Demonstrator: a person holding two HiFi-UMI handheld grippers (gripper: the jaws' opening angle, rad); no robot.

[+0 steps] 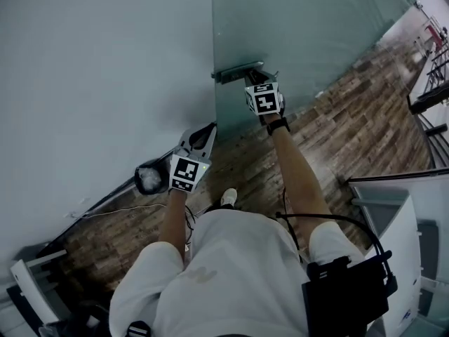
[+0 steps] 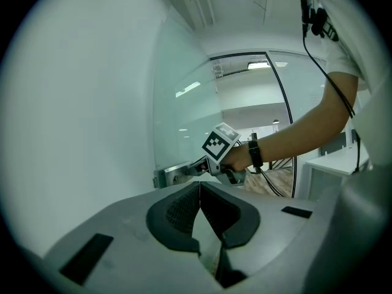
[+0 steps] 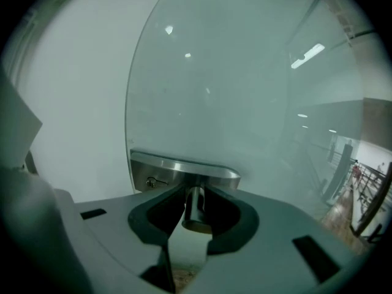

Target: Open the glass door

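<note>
1. The glass door [image 1: 309, 27] stands straight ahead of the person, frosted and pale green. Its free edge lies beside the white wall [image 1: 105, 62].
2. A brushed metal lock plate [image 3: 177, 167] with a keyhole sits at that edge. A short round handle [image 3: 195, 216] juts out from it toward the right gripper.
3. The right gripper [image 1: 258, 76] is the nearer one. Its jaws are clamped on the handle from both sides.
4. The left gripper [image 1: 205, 133] hangs lower, near the wall, jaws pressed together on nothing.
5. The door probably has to swing by this handle. I cannot tell whether it is ajar.
</note>
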